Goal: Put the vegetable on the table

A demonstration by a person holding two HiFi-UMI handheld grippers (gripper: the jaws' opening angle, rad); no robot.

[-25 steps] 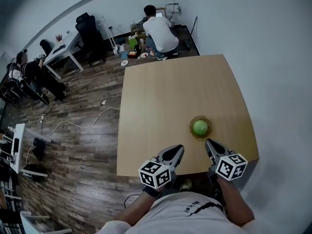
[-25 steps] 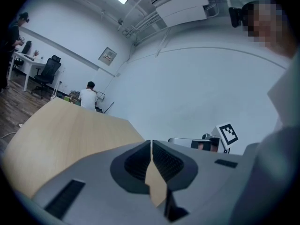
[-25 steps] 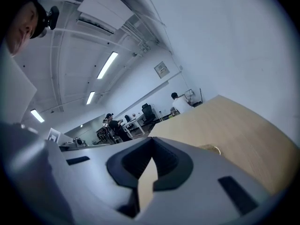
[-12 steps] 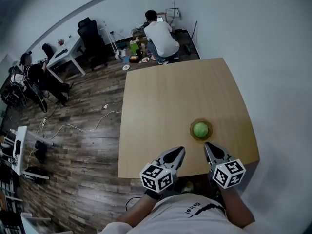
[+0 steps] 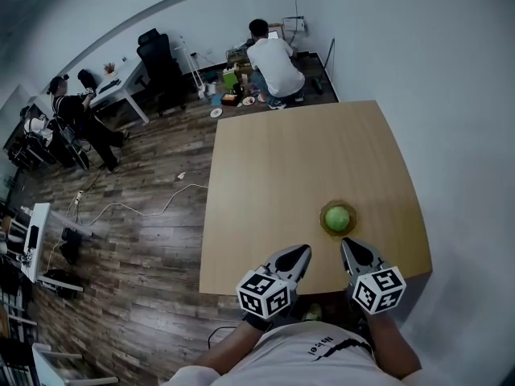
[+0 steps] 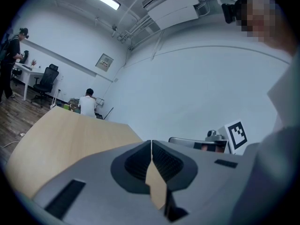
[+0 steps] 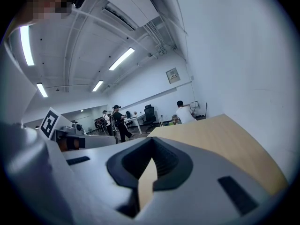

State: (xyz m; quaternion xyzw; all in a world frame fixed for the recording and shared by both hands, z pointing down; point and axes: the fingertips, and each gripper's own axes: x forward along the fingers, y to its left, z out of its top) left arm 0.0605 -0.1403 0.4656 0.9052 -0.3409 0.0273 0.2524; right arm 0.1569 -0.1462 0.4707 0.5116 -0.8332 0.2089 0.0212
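While both hover over the table's (image 5: 273, 175) near edge, the left gripper (image 5: 299, 253) and right gripper (image 5: 348, 245) show jaws pressed together. Just beyond the right one, the green vegetable (image 5: 337, 217) sits in a brownish dish (image 5: 323, 219). Far off, a person (image 5: 273, 64) crouches by the wall.

Wooden table (image 5: 298, 159) bears a dish (image 5: 323, 212) holding green vegetable (image 5: 338, 217)

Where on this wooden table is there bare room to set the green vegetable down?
Nearly all the wooden table is bare: its whole left half and the far stretch beyond the brown dish. Only the near right corner is crowded: the green vegetable sits in the dish, with the left gripper and right gripper at the near edge.
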